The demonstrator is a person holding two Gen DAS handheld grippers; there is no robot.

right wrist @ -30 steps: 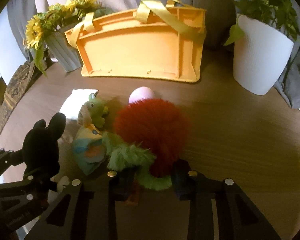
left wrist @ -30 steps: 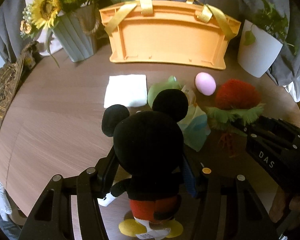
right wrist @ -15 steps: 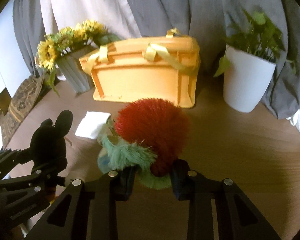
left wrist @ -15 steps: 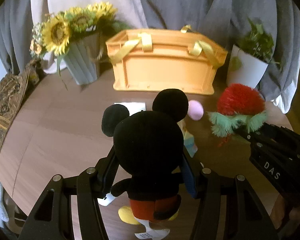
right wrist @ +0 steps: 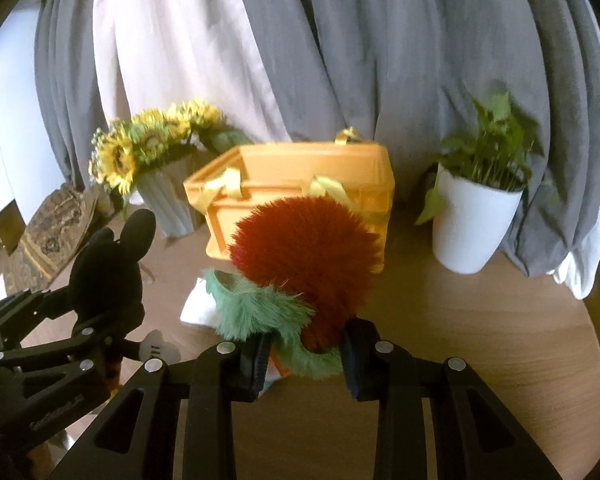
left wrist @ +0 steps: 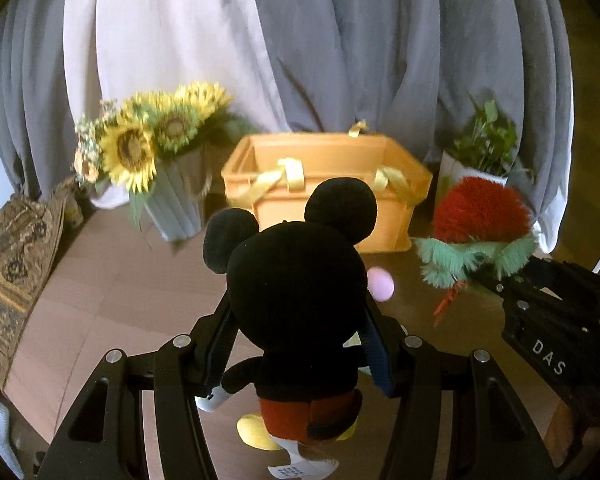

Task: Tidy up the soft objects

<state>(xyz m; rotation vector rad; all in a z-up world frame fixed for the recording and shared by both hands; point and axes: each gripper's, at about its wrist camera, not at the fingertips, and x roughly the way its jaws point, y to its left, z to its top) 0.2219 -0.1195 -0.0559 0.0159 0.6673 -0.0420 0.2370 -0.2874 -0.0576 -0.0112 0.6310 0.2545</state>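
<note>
In my left wrist view, the left gripper [left wrist: 296, 344] was clenched on the black round-eared plush mouse with red shorts and yellow feet [left wrist: 296, 304]; the toy stood upright between the jaws at lower centre, clear of the brown wooden table [left wrist: 100, 304]. At centre frame, directly beyond the mouse's ears, sat the orange plastic basket with yellow ribbon handles [left wrist: 324, 152], its long axis running left to right across the frame and its open top facing up. A small pink egg-shaped ball [left wrist: 381, 285] lay on the table right of the mouse. In my right wrist view, the right gripper [right wrist: 304, 368] grasped the fluffy red pompom toy with green fringe [right wrist: 304, 256] at centre, with the basket straight behind it. I judged both toys to lie just short of the basket, neither hand clearly nearer; the coming move was forward over its near rim.
</note>
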